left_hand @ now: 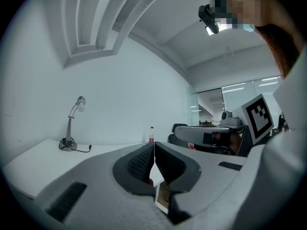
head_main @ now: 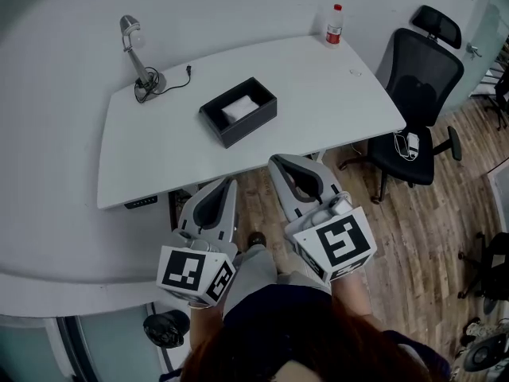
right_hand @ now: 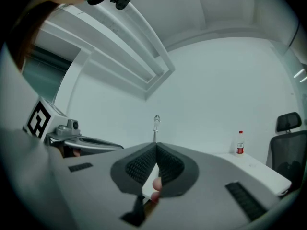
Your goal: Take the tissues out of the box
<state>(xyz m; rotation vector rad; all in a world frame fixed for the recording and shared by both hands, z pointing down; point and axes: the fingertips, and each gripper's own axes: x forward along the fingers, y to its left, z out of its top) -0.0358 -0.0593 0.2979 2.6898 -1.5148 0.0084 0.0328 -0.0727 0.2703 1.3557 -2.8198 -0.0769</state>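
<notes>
White desk (head_main: 334, 94) above a wood floor (head_main: 413, 237) filled the head view. The black box (head_main: 250, 127) sat mid-desk with the tissues (head_main: 239, 107) inside, a lamp (head_main: 137, 54) to its left and a bottle (head_main: 335, 24) at the far edge. The left gripper (head_main: 230, 181) and right gripper (head_main: 275, 161) were at the near edge, apart from the box.

The left gripper view showed its jaws pressed together, empty.

The right gripper view showed the same: jaws together, nothing between.

lamp (head_main: 137, 54), bottle (head_main: 335, 25), chair (head_main: 421, 78), perhaps a charger (head_main: 411, 143)
</notes>
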